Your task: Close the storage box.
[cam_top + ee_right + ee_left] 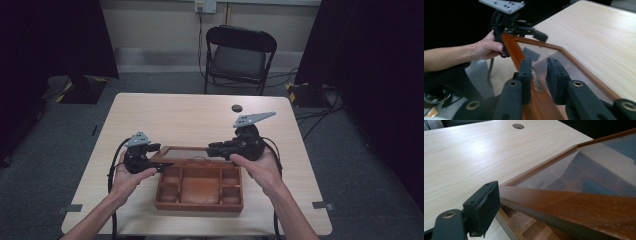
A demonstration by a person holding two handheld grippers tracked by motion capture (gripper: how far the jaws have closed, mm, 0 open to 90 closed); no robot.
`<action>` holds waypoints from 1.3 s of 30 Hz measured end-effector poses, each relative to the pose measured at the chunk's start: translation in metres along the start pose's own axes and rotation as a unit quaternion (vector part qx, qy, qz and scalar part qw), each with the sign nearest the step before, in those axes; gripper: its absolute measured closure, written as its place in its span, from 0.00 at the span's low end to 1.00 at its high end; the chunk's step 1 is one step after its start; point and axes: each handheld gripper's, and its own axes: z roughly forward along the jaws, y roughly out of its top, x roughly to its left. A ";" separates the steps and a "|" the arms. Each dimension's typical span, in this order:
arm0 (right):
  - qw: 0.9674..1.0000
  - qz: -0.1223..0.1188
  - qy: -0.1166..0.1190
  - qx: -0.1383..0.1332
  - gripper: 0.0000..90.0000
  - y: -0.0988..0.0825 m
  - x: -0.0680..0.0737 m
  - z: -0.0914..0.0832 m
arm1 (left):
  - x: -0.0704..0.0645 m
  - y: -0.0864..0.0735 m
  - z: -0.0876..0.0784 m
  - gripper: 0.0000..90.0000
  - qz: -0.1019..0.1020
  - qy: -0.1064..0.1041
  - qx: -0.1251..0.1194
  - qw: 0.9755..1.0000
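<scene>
A brown wooden box (pixel 200 202) with several compartments sits at the table's near edge. Its glass lid (pixel 186 151) in a wooden frame (pixel 511 47) stands tilted up off the box. My right gripper (pixel 541 62) is shut on the lid's frame, with a small metal catch (pixel 535 80) between the pads. In the high view this gripper (pixel 212 149) reaches in from the right. My left gripper (pixel 159 158) is open at the lid's left corner. One pad (pixel 485 205) stands beside the frame rail (pixel 574 207), the other fingertip (pixel 540 36) hovers over the glass.
The light wooden table (pixel 175 115) stretches beyond the box, with a round cable hole (pixel 236 107) near its far edge. A black folding chair (pixel 240 55) stands behind the table. Dark curtains hang on both sides.
</scene>
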 end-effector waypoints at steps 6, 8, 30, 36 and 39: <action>0.999 0.004 0.017 0.040 0.88 0.002 0.000 0.024 | 0.002 -0.002 0.002 0.17 -0.012 0.003 0.002 1.000; 0.999 0.006 0.021 0.043 0.89 0.002 -0.002 0.028 | 0.003 -0.004 0.002 0.17 -0.010 -0.001 0.003 1.000; 0.996 0.028 0.052 0.060 0.91 -0.005 -0.009 0.038 | 0.001 -0.007 0.002 0.17 0.011 -0.002 0.010 1.000; 0.997 0.027 0.047 0.055 0.91 -0.004 -0.009 0.037 | 0.011 -0.007 -0.003 0.18 -0.010 -0.004 0.008 1.000; 0.997 0.027 0.049 0.059 0.91 -0.004 -0.009 0.038 | 0.015 -0.009 -0.006 0.18 -0.009 0.003 0.021 1.000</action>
